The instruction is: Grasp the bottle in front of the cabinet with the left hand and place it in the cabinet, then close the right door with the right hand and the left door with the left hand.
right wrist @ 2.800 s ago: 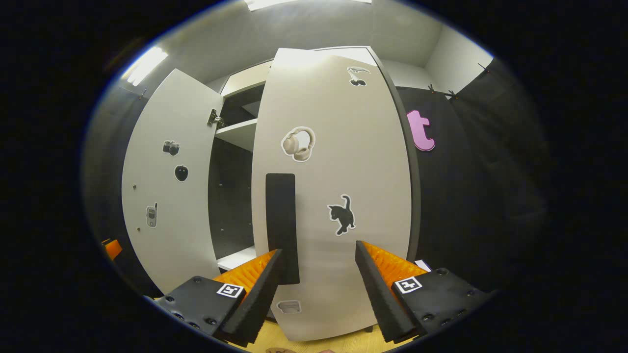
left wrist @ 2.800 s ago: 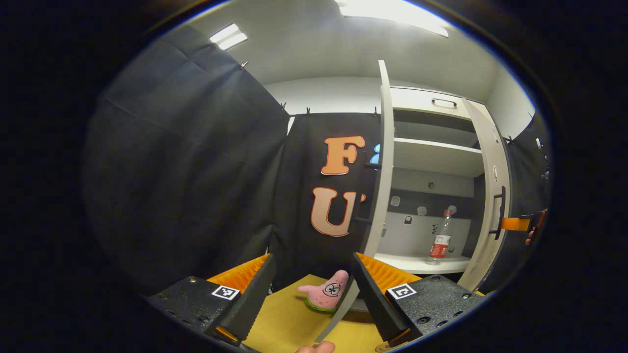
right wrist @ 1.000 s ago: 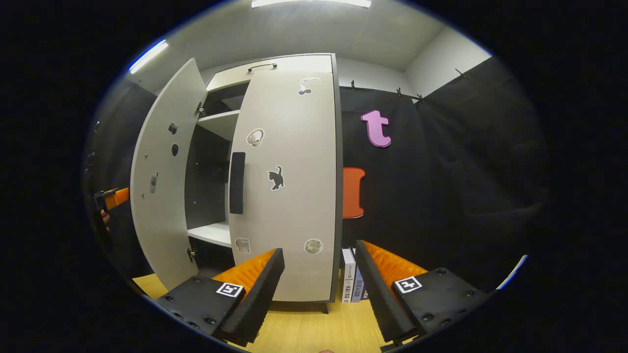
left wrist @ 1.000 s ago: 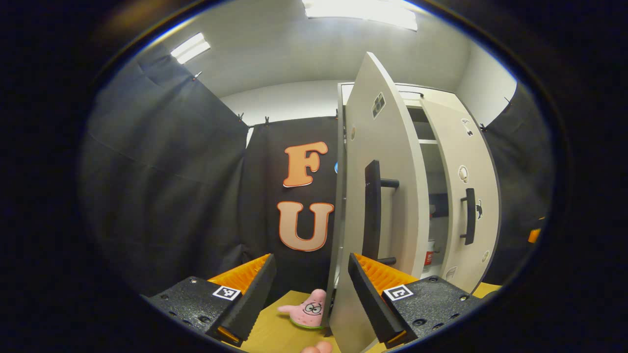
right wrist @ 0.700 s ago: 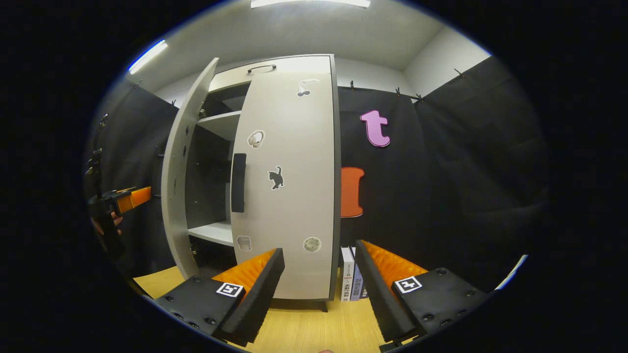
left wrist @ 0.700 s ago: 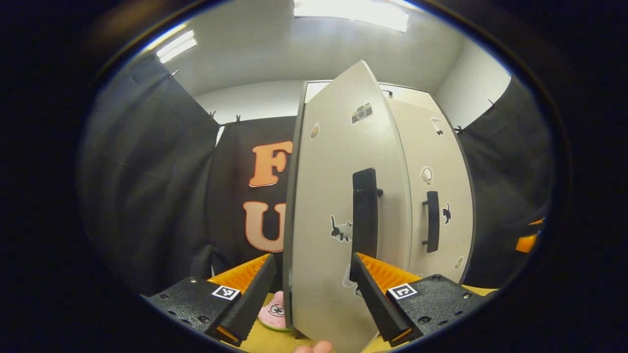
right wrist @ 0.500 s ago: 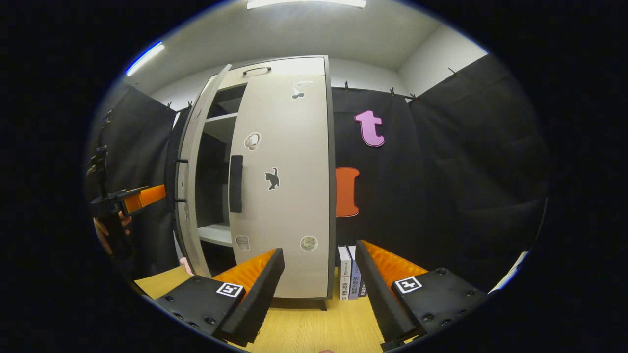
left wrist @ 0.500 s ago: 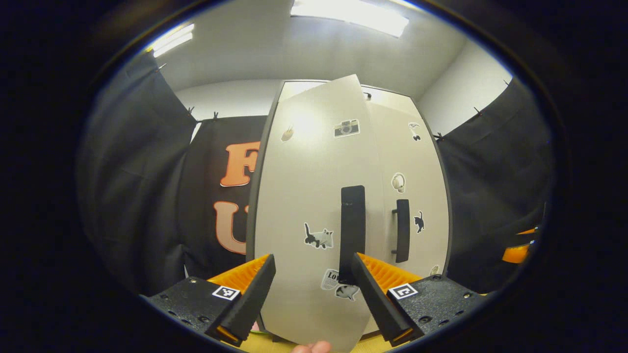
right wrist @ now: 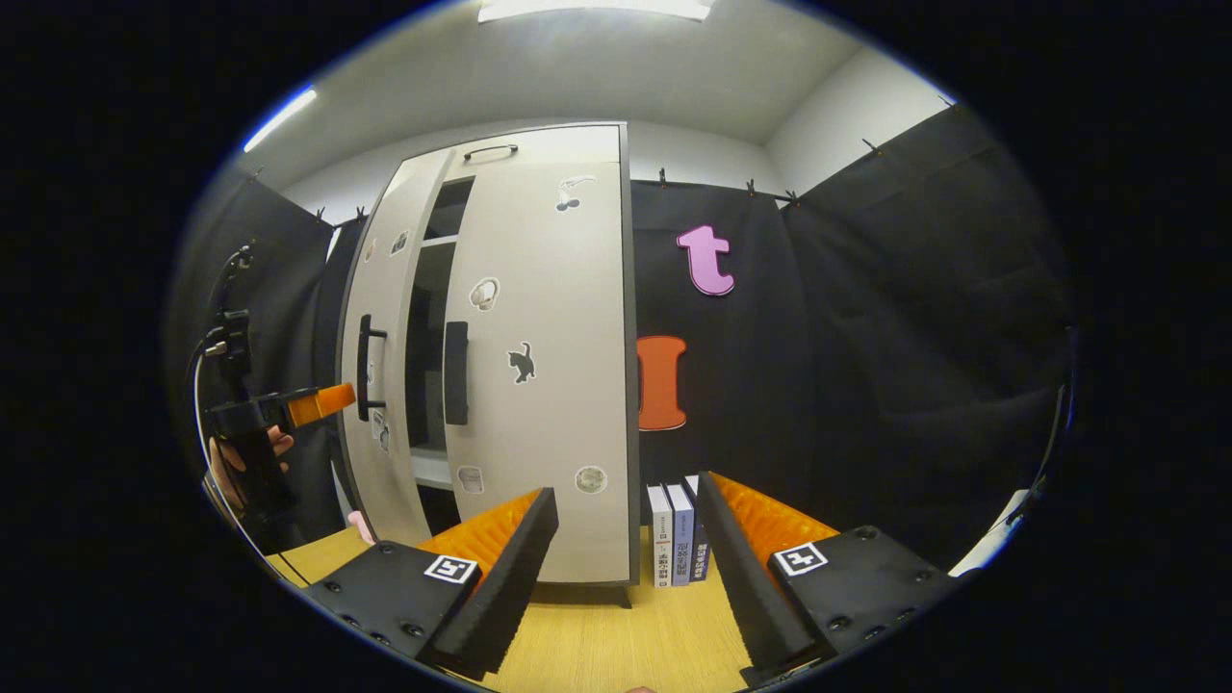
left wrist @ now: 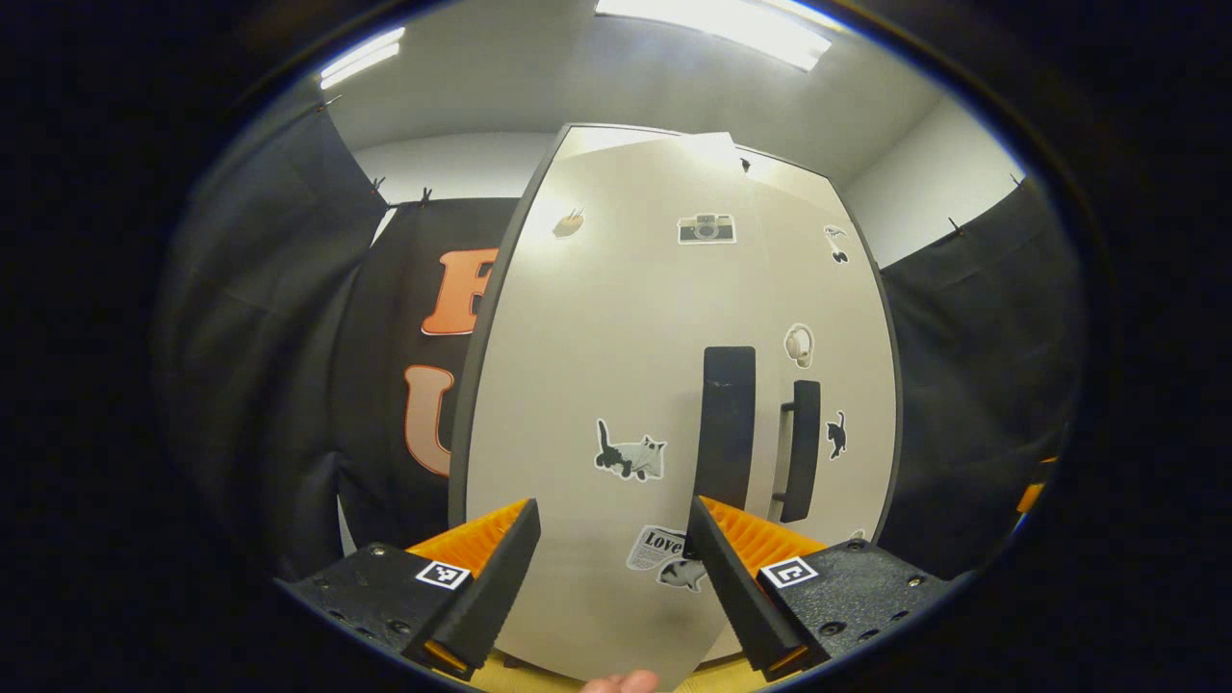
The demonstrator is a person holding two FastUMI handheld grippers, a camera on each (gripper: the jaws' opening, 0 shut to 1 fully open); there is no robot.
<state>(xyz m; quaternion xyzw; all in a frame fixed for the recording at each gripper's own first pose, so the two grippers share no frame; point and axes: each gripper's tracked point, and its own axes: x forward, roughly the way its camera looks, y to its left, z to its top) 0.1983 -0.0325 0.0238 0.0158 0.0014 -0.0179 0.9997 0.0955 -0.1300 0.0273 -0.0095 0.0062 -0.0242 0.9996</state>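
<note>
A wood-grain surface [right wrist: 616,626] carries a tall pale cabinet [right wrist: 539,154] set against black cloth walls under ceiling strip lights. In the right gripper view, the right door [right wrist: 549,385] lies flush, while the left door [right wrist: 380,385] stands slightly ajar, leaving a narrow dark gap with a shelf edge visible. The bottle's position cannot be told. Smooth matte panels bear small stickers and black bar handles [left wrist: 727,428]. The left gripper [left wrist: 611,577], jaws apart, faces the left door at close range. The right gripper [right wrist: 626,568], jaws apart and empty, hangs well back over open surface. Upright books [right wrist: 674,539] stand just beside the cabinet's right edge.
</note>
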